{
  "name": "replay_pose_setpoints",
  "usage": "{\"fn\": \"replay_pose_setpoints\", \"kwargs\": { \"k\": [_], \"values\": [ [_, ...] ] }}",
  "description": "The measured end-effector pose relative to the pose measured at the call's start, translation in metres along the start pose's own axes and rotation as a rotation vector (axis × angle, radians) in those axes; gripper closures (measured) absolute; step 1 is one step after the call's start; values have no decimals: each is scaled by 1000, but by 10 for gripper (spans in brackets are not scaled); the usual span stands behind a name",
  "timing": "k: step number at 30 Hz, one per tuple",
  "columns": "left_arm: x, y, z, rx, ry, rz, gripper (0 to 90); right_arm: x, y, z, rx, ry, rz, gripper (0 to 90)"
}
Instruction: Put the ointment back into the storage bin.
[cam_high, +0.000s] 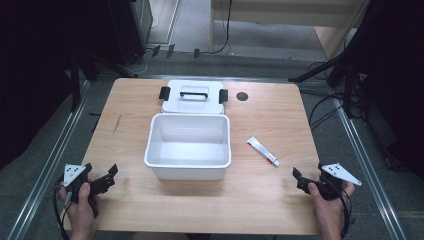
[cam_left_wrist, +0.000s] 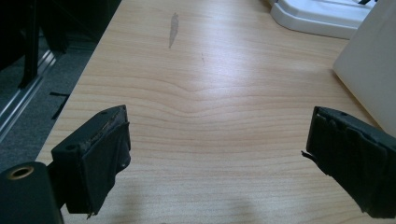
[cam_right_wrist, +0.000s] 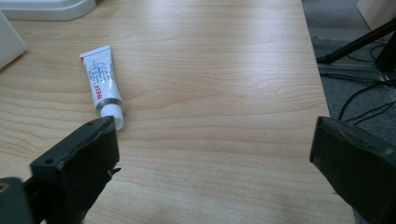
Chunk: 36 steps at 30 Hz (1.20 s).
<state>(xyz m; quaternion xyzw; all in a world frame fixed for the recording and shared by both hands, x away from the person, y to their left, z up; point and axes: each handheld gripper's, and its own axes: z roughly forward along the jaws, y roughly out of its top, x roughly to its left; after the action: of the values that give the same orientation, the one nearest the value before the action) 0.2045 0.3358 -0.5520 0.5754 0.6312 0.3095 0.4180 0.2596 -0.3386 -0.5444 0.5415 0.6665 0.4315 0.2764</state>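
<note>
Both tongs rest at the desk's near corners, jaws apart, empty. The tube lies right of the open box, its long axis slanting, cap end toward the right tongs, likely nearer than the left tongs.
</note>
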Motion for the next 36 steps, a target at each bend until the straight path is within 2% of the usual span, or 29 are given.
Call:
{"fn": "replay_pose_setpoints", "kwargs": {
  "k": [5, 6, 11, 14, 23, 28, 29, 30, 31, 32, 33, 36],
  "values": [
    [1, 0, 0, -1, -5, -2, 70, 1, 0, 1, 4, -8, -15, 80],
    [1, 0, -1, 0, -9, -1, 70, 1, 0, 1, 5, -10, -12, 133],
    [0, 0, -1, 6, -8, 2, 70, -2, 3, 2, 35, 19, 14, 134],
    [0, 0, -1, 6, -6, 2, 70, 0, 8, 1, 81, 28, -25, 139],
    [0, -1, -1, 4, -5, 3, 70, 14, 42, 6, 270, 70, -149, 167],
    [0, -1, -1, 5, -6, 4, 70, 23, 66, 15, 417, 98, -229, 175],
    [0, -1, -1, 5, -6, 4, 70, 23, 66, 15, 417, 98, -229, 175],
    [0, -1, -1, 5, -7, 5, 70, 25, 70, 17, 447, 101, -241, 174],
    [0, -1, -1, 5, -8, 1, 70, 29, 77, 22, 502, 107, -270, 172],
    [0, -1, -1, 5, -8, 1, 70, 29, 77, 22, 502, 107, -270, 172],
    [0, -1, -1, 6, -9, 5, 70, 33, 81, 27, 552, 112, -282, 172],
    [0, -1, -1, 5, -9, 4, 70, 39, 84, 36, 631, 119, -304, 169]
  ]
}}
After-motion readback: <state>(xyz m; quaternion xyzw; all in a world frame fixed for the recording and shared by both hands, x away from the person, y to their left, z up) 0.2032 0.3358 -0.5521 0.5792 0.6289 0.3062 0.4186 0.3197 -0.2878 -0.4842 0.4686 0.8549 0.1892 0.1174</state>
